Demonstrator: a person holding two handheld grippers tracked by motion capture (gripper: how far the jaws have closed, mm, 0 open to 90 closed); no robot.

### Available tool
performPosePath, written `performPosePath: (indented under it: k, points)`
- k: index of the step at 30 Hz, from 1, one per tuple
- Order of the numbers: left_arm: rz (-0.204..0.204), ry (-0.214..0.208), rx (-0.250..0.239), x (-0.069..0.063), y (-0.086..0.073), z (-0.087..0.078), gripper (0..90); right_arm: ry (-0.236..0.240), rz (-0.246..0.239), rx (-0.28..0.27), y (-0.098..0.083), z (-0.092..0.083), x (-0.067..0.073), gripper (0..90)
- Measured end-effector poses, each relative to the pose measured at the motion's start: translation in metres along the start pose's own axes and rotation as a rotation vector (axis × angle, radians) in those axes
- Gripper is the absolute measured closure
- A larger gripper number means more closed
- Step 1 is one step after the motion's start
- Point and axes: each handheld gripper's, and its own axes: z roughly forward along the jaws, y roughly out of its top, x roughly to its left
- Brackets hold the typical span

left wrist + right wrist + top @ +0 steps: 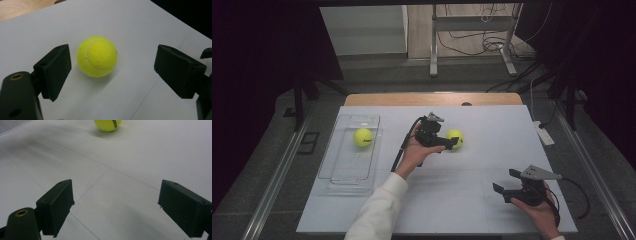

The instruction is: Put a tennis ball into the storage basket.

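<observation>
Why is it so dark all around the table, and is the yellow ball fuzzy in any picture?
In the high view, light falls on the white table while the room's sides stay black. In the left gripper view, the yellow felt tennis ball looks sharp, with a soft shadow beneath, between the open left gripper jaws. In the right gripper view, the ball is cut off at the top edge.

Left claw: black, two blocky jaws with flat pads, brass-ringed hole at the base, black cable, white sleeve behind. Right claw: black too, grey three-cornered plate on top, black cable trailing.
</observation>
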Motion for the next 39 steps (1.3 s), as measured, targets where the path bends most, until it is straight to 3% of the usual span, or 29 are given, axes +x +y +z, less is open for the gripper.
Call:
performPosePath:
  k: [16, 27, 39]
  points:
    - [0.011, 0.025, 0.079, 0.002, 0.004, 0.026, 13.2, 0.002, -0.002, 0.003, 0.000, 0.000, 0.001, 13.0]
    - [-0.016, 0.040, 0.107, 0.006, 0.004, 0.044, 10.7, 0.007, -0.005, 0.005, 0.000, 0.000, 0.001, 13.0]
    - [-0.018, 0.048, 0.131, 0.010, 0.002, 0.056, 10.6, 0.014, -0.003, 0.013, -0.001, 0.001, 0.001, 12.9]
